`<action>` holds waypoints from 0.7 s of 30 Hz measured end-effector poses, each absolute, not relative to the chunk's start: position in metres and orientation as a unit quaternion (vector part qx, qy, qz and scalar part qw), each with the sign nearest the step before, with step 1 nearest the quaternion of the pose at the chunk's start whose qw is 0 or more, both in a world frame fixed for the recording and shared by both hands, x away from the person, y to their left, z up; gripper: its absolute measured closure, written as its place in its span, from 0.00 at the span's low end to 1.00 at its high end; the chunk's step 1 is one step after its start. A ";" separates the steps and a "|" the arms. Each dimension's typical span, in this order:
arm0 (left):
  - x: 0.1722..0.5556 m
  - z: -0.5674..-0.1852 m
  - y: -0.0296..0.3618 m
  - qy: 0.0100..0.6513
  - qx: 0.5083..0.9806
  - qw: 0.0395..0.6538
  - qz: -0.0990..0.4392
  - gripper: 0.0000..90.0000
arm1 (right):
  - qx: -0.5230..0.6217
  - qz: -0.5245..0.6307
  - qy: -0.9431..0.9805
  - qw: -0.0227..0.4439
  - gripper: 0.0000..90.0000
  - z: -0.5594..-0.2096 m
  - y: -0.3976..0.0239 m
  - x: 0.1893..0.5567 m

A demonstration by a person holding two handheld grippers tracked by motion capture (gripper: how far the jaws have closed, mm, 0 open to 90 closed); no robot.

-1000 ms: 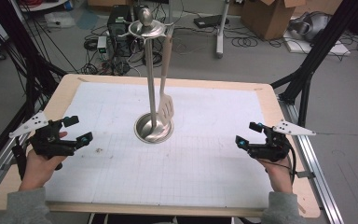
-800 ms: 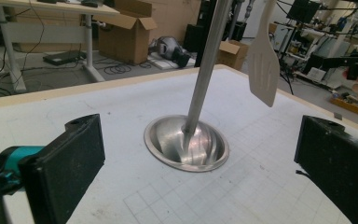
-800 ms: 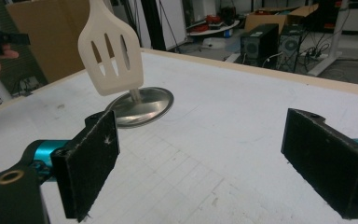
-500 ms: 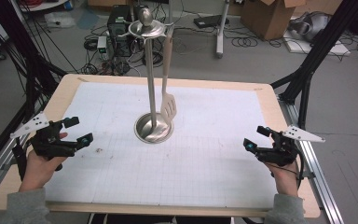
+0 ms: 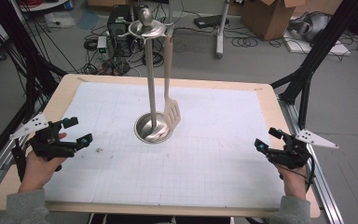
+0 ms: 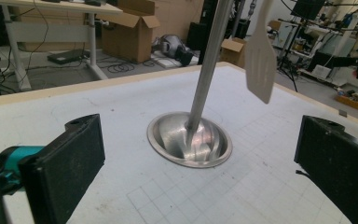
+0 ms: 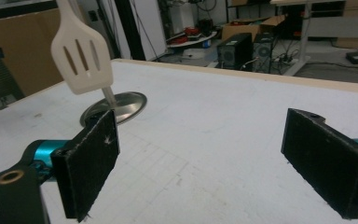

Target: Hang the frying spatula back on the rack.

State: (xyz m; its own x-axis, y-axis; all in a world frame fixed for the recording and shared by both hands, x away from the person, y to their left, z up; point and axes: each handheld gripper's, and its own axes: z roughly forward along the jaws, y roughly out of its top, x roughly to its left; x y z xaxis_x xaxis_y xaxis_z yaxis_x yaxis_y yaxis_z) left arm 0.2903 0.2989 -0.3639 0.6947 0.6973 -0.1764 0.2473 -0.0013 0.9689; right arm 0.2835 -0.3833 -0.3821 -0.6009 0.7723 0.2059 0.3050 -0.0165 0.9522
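Cream slotted spatula [image 5: 171, 112] hangs blade-down from steel stand [image 5: 152, 93], upright at table centre, round base dished.

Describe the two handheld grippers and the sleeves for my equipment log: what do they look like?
Both the left gripper and the right gripper are black, with two flat rectangular jaws, teal fittings near the jaws and a pale grey three-cornered plate on top; the left plate shows dark dots. A black cable trails from each. The person's sleeves are grey.
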 end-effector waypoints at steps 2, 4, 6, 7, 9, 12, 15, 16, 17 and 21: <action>0.290 -0.364 0.299 0.347 0.683 0.615 0.184 0.02 | 0.407 0.589 0.668 0.203 0.12 -0.384 -0.387 0.283; 0.291 -0.365 0.299 0.349 0.682 0.615 0.185 0.02 | 0.412 0.587 0.664 0.212 0.12 -0.386 -0.390 0.283; 0.291 -0.366 0.300 0.351 0.683 0.613 0.188 0.02 | 0.418 0.587 0.660 0.214 0.12 -0.387 -0.392 0.282; 0.291 -0.367 0.301 0.352 0.683 0.611 0.190 0.02 | 0.419 0.586 0.660 0.216 0.12 -0.388 -0.393 0.282; 0.291 -0.369 0.301 0.355 0.682 0.610 0.193 0.02 | 0.420 0.586 0.656 0.223 0.12 -0.388 -0.394 0.281; 0.290 -0.374 0.302 0.360 0.679 0.607 0.201 0.02 | 0.414 0.597 0.647 0.232 0.12 -0.387 -0.396 0.279; 0.292 -0.380 0.303 0.369 0.679 0.601 0.204 0.02 | 0.418 0.598 0.640 0.239 0.12 -0.389 -0.399 0.277; 0.293 -0.382 0.304 0.372 0.680 0.597 0.206 0.02 | 0.420 0.597 0.638 0.244 0.12 -0.390 -0.400 0.277; 0.293 -0.384 0.305 0.375 0.679 0.596 0.208 0.02 | 0.426 0.597 0.636 0.241 0.12 -0.391 -0.402 0.276; 0.295 -0.391 0.311 0.388 0.674 0.589 0.220 0.02 | 0.433 0.592 0.633 0.247 0.12 -0.397 -0.406 0.276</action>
